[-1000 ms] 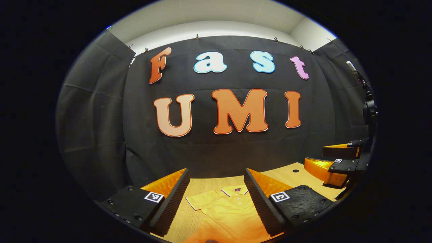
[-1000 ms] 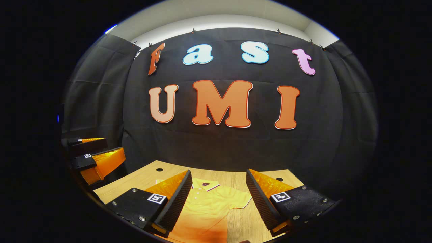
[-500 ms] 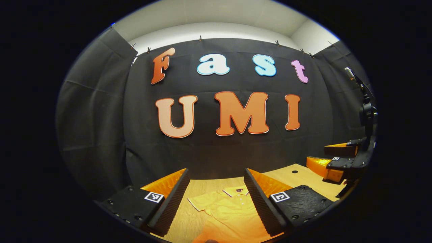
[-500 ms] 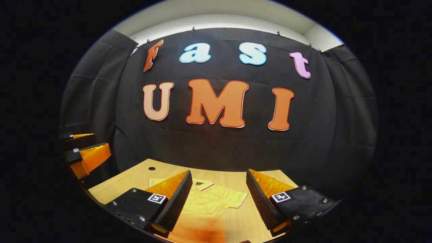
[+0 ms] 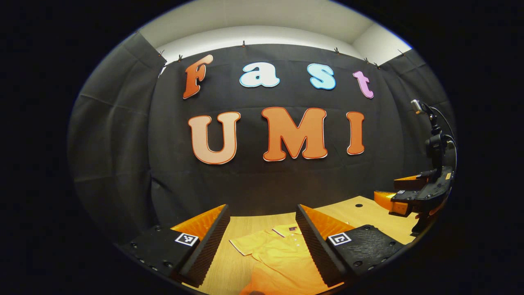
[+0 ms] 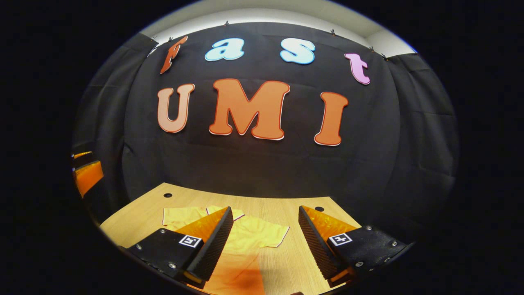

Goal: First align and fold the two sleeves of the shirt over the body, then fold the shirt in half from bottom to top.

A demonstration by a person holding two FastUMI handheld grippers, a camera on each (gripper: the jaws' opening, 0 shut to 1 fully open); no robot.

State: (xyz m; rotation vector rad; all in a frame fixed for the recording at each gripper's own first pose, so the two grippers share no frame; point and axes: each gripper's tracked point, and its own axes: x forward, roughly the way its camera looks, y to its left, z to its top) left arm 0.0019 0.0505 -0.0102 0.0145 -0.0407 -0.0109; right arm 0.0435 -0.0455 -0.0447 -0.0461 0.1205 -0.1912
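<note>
Black cloth is hanging behind a pale wooden table (image 6: 282, 211), and on that table a yellow polo shirt (image 5: 282, 254) is lying flat, collar (image 5: 288, 229) pointing toward the cloth. In the left gripper view the left gripper (image 5: 262, 241) is hovering above the shirt with its jaws spread wide and nothing between them; the left sleeve (image 5: 245, 245) is sticking out at about 9 o'clock from the collar. In the right gripper view the right gripper (image 6: 266, 241) is likewise gaping wide and holding nothing, with the right sleeve (image 6: 268, 234) spreading out at about 3 o'clock from the collar. By my reading, no fold is made yet: both sleeves are lying spread, so the sleeve folds and the bottom-to-top fold are all remaining.
</note>
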